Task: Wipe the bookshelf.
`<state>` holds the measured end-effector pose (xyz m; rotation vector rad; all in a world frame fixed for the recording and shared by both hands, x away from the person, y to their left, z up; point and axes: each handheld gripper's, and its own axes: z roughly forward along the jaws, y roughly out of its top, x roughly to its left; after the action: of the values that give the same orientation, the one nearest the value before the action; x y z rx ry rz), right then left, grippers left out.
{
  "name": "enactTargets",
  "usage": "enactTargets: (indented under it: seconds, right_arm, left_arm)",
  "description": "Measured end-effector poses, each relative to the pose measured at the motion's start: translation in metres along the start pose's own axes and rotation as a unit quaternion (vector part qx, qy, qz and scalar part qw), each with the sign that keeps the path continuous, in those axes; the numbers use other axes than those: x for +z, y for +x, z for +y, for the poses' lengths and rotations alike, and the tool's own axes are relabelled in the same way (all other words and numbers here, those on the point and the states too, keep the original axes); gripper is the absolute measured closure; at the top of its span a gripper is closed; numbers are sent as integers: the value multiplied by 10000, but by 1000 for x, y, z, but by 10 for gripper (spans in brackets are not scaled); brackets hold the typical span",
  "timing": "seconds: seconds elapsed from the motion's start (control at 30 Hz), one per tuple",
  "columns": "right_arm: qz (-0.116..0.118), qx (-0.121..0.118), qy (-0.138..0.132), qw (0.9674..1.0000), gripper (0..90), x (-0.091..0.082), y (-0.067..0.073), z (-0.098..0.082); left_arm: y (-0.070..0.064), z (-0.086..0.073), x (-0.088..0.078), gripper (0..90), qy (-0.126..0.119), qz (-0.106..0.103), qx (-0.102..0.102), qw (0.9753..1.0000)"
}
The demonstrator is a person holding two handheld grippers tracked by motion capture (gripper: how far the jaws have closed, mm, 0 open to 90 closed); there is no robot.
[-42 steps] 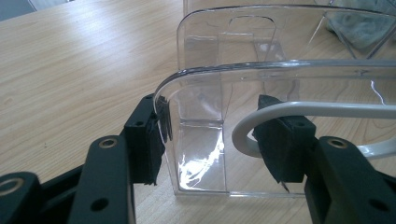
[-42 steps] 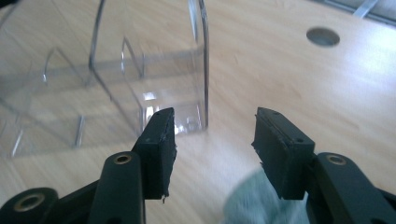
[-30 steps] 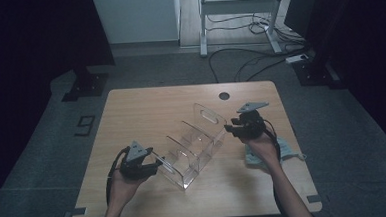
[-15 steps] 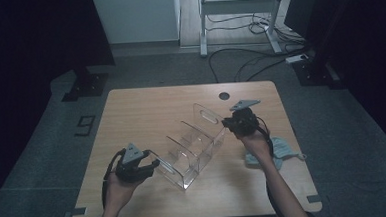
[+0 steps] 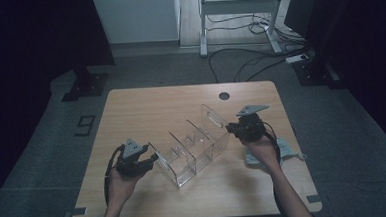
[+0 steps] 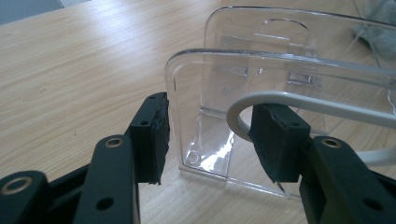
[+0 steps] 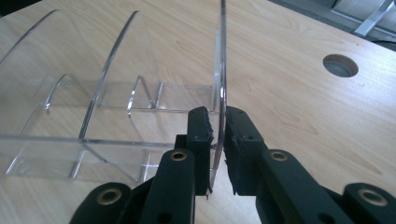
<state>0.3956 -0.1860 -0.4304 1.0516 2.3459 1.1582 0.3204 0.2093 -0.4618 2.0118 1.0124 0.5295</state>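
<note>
Clear acrylic organizer (image 5: pixel 195 146) is seen mid-frame on the wooden counter (image 5: pixel 156 105); its end wall is pinched by the right gripper (image 5: pixel 230 129), while the left gripper (image 5: pixel 153 158), jaws just closing, straddles the opposite wall unclamped.

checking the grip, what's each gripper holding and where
Right gripper pinches the clear organizer's tall end wall. Left gripper straddles the other end wall, closing, not yet gripping.

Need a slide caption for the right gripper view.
Right gripper fingers clamped on the end wall of a clear acrylic organizer on the wooden table.
</note>
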Motion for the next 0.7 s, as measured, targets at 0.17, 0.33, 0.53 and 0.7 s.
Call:
enactTargets:
  seconds: [0.17, 0.33, 0.53, 0.7]
  right_arm:
    - [44, -17, -35, 10000, 774, -7, 3, -7]
    - [3, -5, -2, 10000, 768, -8, 5, -9]
    - [-5, -5, -28, 10000, 765, -7, 5, -10]
    - [-22, -19, -11, 10000, 757, -7, 6, -10]
  left_arm:
    - [-1, 2, 1, 494, 64, 39, 21, 10000]
    - [-3, 3, -18, 456, 69, 101, 55, 9999]
    - [-9, 6, -39, 380, -182, -177, -157, 9996]
    - [-27, 16, -43, 269, -251, -358, -166, 9989]
